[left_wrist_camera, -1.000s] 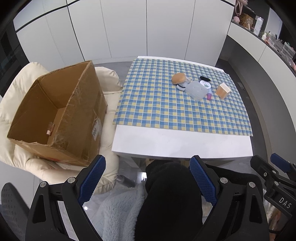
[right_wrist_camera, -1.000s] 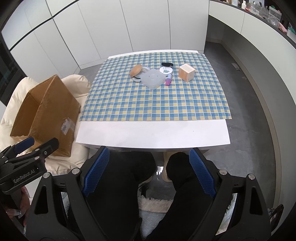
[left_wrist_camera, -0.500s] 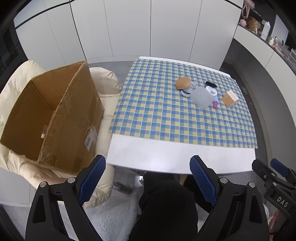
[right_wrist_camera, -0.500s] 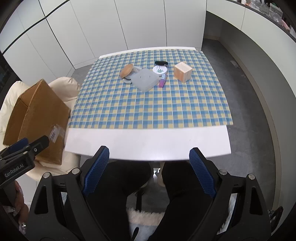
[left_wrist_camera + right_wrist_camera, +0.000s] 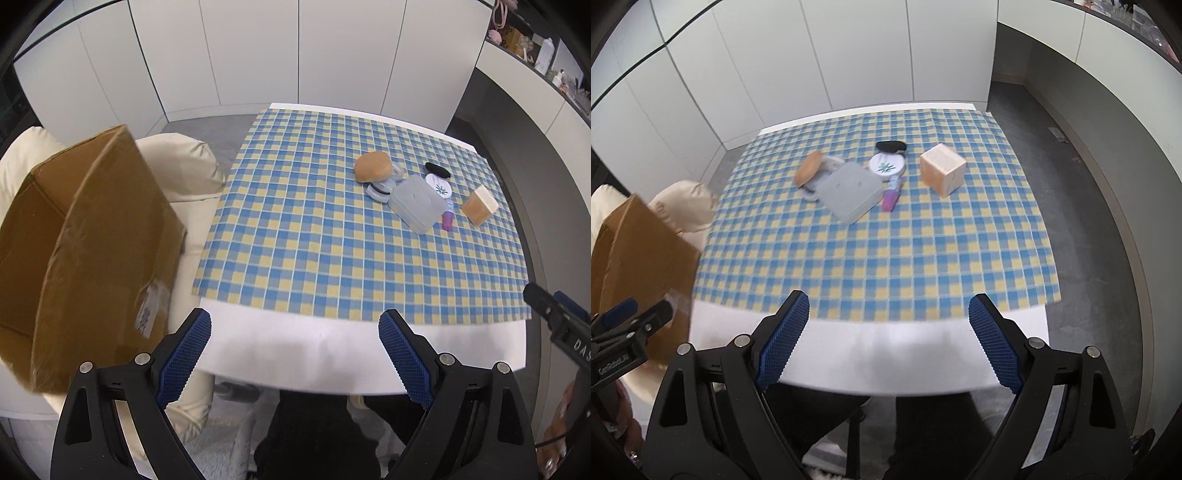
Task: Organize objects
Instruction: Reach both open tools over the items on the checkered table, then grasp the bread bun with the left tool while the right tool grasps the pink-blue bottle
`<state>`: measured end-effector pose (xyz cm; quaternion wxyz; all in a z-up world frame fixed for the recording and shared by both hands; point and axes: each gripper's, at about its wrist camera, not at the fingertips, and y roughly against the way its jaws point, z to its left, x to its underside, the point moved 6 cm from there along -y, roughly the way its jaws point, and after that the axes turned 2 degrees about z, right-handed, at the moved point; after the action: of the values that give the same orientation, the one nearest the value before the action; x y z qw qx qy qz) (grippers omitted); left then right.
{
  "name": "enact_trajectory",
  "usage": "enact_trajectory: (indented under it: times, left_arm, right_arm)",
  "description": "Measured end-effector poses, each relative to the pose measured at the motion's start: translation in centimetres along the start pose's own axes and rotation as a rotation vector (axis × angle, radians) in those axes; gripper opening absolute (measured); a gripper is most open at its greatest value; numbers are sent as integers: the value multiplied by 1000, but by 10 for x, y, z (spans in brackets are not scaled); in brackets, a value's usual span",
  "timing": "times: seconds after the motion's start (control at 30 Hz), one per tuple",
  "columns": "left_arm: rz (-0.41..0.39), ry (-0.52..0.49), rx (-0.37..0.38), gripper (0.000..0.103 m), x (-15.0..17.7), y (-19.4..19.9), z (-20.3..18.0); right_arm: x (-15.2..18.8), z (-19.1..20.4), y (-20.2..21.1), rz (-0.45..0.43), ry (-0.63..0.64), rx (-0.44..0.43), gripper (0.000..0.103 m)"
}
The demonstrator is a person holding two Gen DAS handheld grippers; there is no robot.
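Several small objects sit clustered at the far side of a checked tablecloth [image 5: 325,236]: a brown bun-like round [image 5: 373,166], a clear plastic box [image 5: 417,202], a white round tin [image 5: 439,184], a black oval piece [image 5: 437,170], a purple tube [image 5: 448,219] and a tan cube box [image 5: 479,205]. They also show in the right wrist view: the bun [image 5: 809,169], plastic box [image 5: 849,192], tin [image 5: 886,165], tube [image 5: 890,197], cube [image 5: 942,173]. My left gripper [image 5: 294,349] and right gripper [image 5: 888,332] are both open and empty, above the table's near white edge.
An open cardboard box [image 5: 85,251] rests on a cream armchair [image 5: 177,166] left of the table; it also shows in the right wrist view [image 5: 635,258]. White cabinets stand behind. A grey counter wall [image 5: 1108,147] runs along the right. Dark-clothed legs are below the table edge.
Both grippers have moved forward and up toward the table; the table and objects look larger and closer. The cardboard box has slid to the left of both views. Jaws stayed open.
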<state>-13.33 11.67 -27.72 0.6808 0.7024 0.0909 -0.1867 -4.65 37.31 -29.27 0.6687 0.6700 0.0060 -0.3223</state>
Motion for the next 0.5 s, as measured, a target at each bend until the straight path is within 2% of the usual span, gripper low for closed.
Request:
enact_trajectory:
  times: [0.27,0.5]
  left_arm:
    - [33,1,13,93,-34,-49,-11]
    - [40,-18,19,93,-72,-99,-27]
  right_arm:
    - [-35,-30,-53,20,-55,15,90]
    - [-54,-35,-105,27,-48,1,90]
